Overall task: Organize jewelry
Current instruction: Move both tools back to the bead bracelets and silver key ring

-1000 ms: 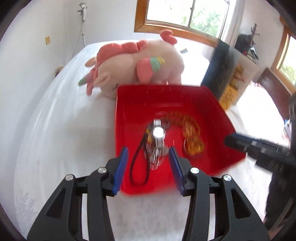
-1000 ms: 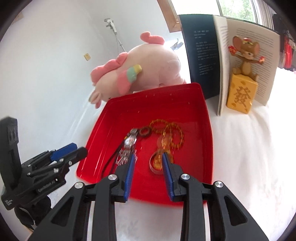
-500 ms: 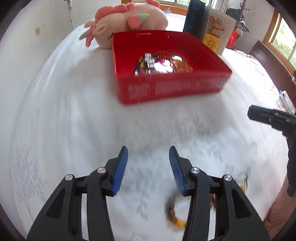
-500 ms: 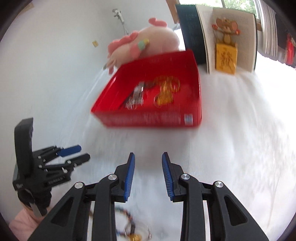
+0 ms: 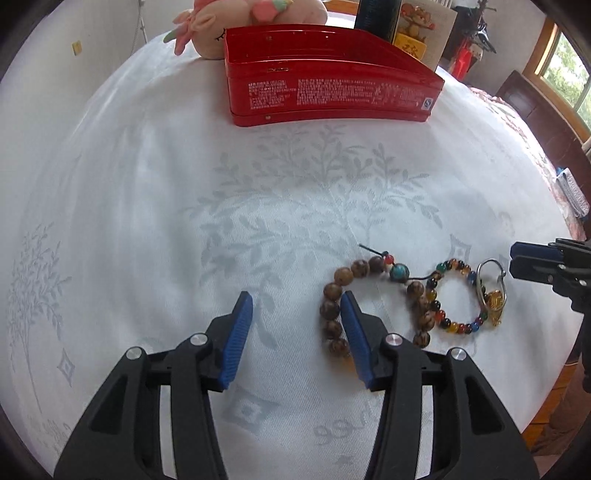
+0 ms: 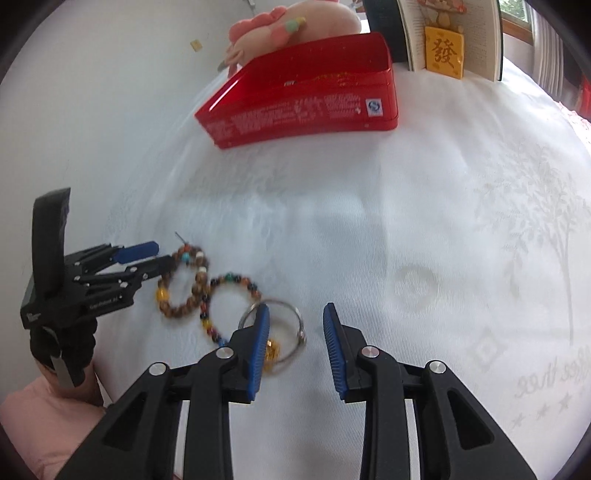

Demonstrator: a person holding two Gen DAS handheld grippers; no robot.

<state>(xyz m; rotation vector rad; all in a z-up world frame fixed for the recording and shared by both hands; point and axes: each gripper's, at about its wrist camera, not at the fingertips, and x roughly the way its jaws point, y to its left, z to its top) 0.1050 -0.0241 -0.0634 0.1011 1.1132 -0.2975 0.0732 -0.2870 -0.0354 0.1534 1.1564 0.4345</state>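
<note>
1. The left gripper (image 5: 296, 312) has its blue-padded jaws spread wide, with nothing between them. It is held low over the white leaf-patterned tablecloth (image 5: 184, 206).
2. In the left wrist view, the left gripper's right finger (image 5: 354, 332) overlaps the near-left arc of a brown wooden-bead bracelet (image 5: 334, 295). Contact cannot be confirmed.
3. The right gripper (image 6: 295, 325) also has its jaws spread, with bare cloth between them. Its left finger (image 6: 258, 343) sits over the near edge of a thin silver metal ring (image 6: 291, 314). Contact cannot be confirmed.
4. The brown wooden-bead bracelet lies flat on the cloth, with a turquoise bead (image 5: 399, 271) and a short dark cord end on its far side.
5. A smaller bracelet of multicoloured glass beads (image 5: 456, 295) lies just to its right, touching or nearly touching it.
6. The silver ring lies at the right edge of the multicoloured bracelet, with a small golden charm (image 5: 495, 301) against it.
7. All three pieces lie on the cloth, outside the container and well apart from it.
8. A red rectangular metal tin (image 5: 332, 92) stands open at the far side of the cloth. In the right wrist view, gold-coloured items show just above its rim (image 6: 332, 75).
9. A pink plush toy (image 5: 221, 22) lies behind the tin. An open book (image 6: 461, 37) stands to the tin's right, with a yellow block bearing a character (image 6: 443, 51) in front of it.
</note>
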